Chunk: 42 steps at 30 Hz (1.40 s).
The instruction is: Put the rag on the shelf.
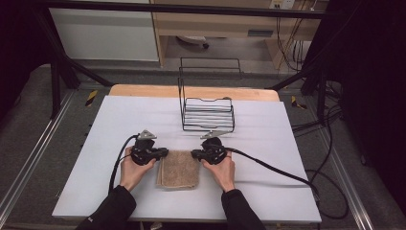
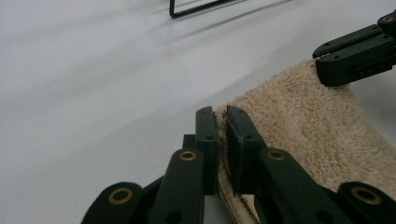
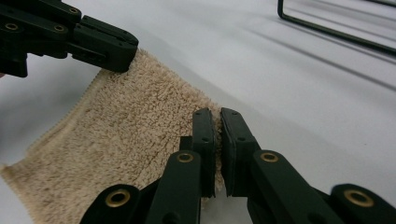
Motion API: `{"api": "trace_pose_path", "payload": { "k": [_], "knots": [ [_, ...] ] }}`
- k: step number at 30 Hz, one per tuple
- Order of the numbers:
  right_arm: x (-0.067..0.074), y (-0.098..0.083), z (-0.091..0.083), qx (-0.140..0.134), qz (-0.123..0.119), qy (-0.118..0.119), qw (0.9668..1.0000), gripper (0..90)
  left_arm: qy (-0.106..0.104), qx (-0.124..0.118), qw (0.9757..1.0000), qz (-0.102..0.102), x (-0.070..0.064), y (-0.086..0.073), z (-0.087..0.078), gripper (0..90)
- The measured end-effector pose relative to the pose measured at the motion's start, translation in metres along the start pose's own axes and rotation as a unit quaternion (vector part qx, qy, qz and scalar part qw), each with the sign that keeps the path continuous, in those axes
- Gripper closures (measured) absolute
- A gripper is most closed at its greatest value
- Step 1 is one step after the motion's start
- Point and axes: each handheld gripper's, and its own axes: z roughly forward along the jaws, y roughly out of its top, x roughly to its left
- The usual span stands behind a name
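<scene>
The folded beige towel lies flat on the white counter, on the person's side of the black wire rack and a little apart from it. Each of the towel's two far corners is pinched: the left hand-held gripper has its jaws nearly closed on the corner at its side, with a strip of terry edge visible between them in the left gripper view, and the right hand-held gripper has its jaws drawn close on the opposite far corner in the same way. Both grippers sit low, at counter level, pointing toward each other across the far edge.

To me this looks like the grasp step just made, with the cloth not yet raised. The next move would seem to call for both hands rising together and evenly, keeping the edge taut, so neither corner slips out before the towel is carried toward the rack or folded over.
</scene>
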Motion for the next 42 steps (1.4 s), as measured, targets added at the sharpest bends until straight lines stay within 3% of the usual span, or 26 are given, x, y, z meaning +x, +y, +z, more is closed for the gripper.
{"api": "trace_pose_path", "payload": {
  "k": [13, 22, 42],
  "knots": [
    [0.010, 0.002, -0.023, -0.034, -0.015, 0.013, 0.9992, 86.1, 0.002, -0.034, 0.9990, 0.029, -0.015, 0.005, -0.028, 83.6],
    [0.014, 0.007, -0.038, -0.060, -0.026, 0.017, 0.9977, 86.3, -0.002, -0.060, 0.9975, 0.038, -0.026, 0.010, -0.043, 83.7],
    [0.020, 0.020, -0.080, -0.119, -0.063, 0.010, 0.9908, 86.5, -0.003, -0.120, 0.9913, 0.053, -0.048, 0.026, -0.066, 84.0]
  ]
}}
